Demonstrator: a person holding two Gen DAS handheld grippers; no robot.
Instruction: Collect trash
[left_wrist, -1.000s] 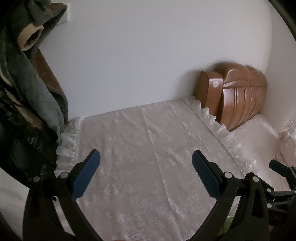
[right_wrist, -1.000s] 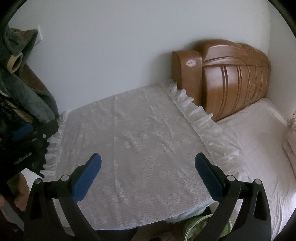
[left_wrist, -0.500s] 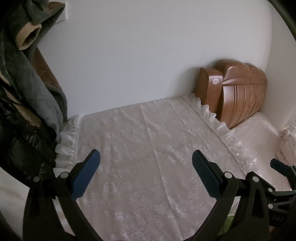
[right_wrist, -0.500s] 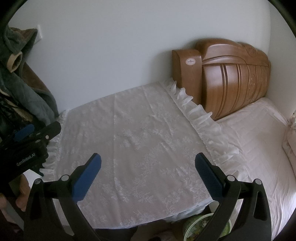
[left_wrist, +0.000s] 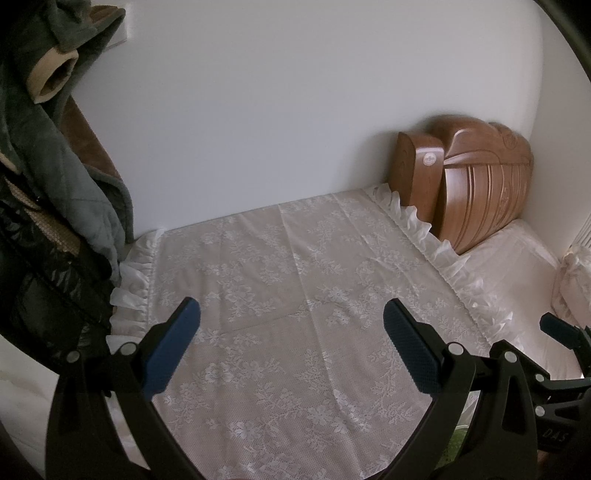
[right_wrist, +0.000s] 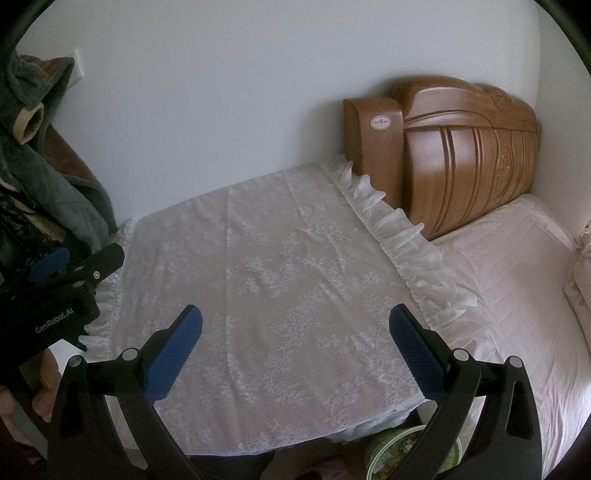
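Hovering side by side above the white floral lace cloth with ruffled edges (right_wrist: 280, 280), both tools carry nothing. Left gripper (left_wrist: 291, 336): jaws spread wide, empty. Right gripper (right_wrist: 295, 343): jaws spread wide, empty; its blue pad tip also shows at the right edge of the left wrist view. The cloth covers a low tabletop set between a white wall (left_wrist: 277, 92) and the carved brown wooden headboard (right_wrist: 469, 155) of a bed with a pale pink sheet (right_wrist: 517, 280).

No trash lies on the cloth. The only candidate container is a round green-patterned bin (right_wrist: 402, 446), seen below the cloth's near edge, partly hidden behind the right gripper's arm; contents too unclear to name. Judgement: the open, level pose suits scanning for items, not yet a grasp.

A grey-green quilted garment (left_wrist: 66, 177) hangs at left, beside a black glossy jacket (left_wrist: 40, 280). A hand (right_wrist: 40, 384) grips the left tool's handle.

Versus half a second ago: framing almost unchanged in both views; the left gripper's body sits slightly further into the right view. Jaw spread unchanged.
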